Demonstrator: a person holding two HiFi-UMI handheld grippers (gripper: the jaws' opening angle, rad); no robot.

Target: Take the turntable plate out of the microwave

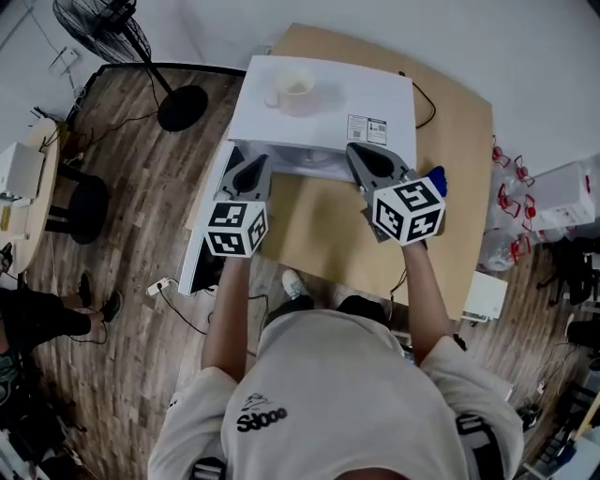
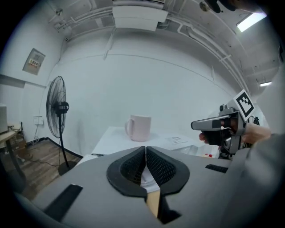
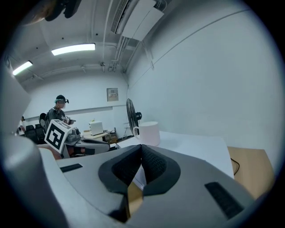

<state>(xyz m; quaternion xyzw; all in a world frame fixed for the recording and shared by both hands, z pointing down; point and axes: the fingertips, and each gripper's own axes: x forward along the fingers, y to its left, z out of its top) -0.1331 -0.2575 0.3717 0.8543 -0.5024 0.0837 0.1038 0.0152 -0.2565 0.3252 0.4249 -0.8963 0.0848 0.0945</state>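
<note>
Wood counter (image 1: 459, 187) carries microwave (image 1: 375, 94); left tool (image 1: 255, 165) and right tool (image 1: 361, 154) both closed, empty, so spread jaws before reaching in for the plate.

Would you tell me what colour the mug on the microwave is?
Pale pink; the mug shows best in the left gripper view.

A pale pink mug (image 1: 296, 92) stands upright, and a black pedestal fan (image 1: 103, 26) stands on the wood floor (image 1: 141, 220) beside a tan table (image 1: 459, 169).
</note>
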